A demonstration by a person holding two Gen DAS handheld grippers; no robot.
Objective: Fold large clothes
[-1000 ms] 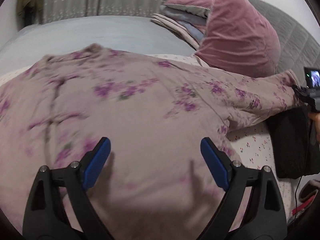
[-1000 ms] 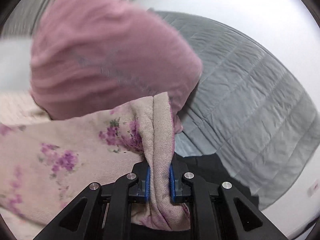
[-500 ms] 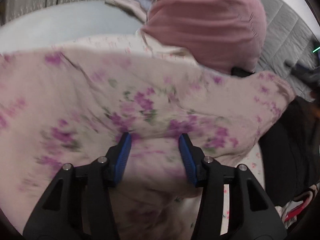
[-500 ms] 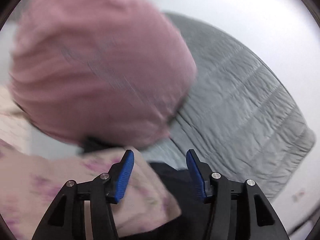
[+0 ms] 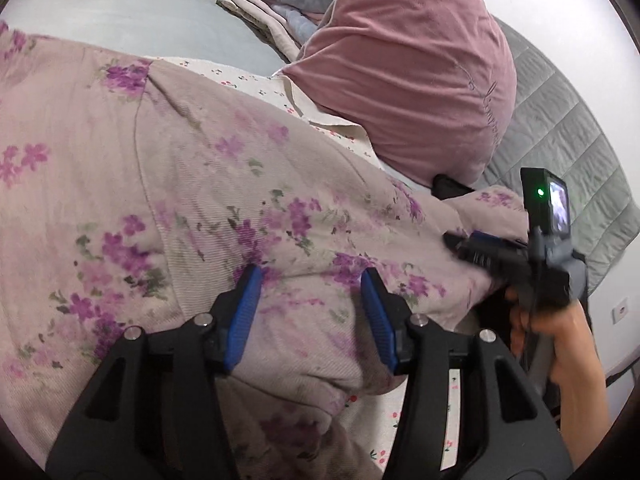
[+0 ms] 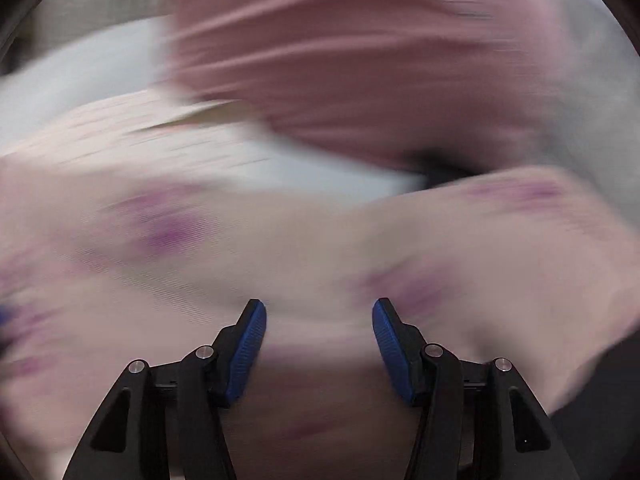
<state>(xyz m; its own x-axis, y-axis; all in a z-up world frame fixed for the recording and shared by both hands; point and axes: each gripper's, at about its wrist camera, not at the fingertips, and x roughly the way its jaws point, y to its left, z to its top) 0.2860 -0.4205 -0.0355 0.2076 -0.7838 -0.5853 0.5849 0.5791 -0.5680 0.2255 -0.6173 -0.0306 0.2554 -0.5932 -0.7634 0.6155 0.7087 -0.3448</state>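
A large pale pink garment with purple flowers (image 5: 192, 184) lies spread on the bed, one sleeve (image 5: 492, 204) reaching right toward the pillow. My left gripper (image 5: 310, 284) is open, its blue pads just above the cloth near the sleeve's base, holding nothing. My right gripper (image 6: 318, 318) is open over the same garment (image 6: 280, 248) in a blurred view. It also shows in the left wrist view (image 5: 480, 242), at the sleeve, held by a bare hand.
A big pink velvet pillow (image 5: 412, 76) stands behind the sleeve, against a grey quilted headboard (image 5: 560, 128). Folded bedding (image 5: 280, 4) is stacked beyond it. The bed has a white sheet with small red flowers (image 5: 248, 76) and a grey cover (image 5: 120, 16).
My right gripper let go of the sleeve cuff, opened, and swung left over the garment. My left gripper narrowed from wide open and moved right toward the sleeve.
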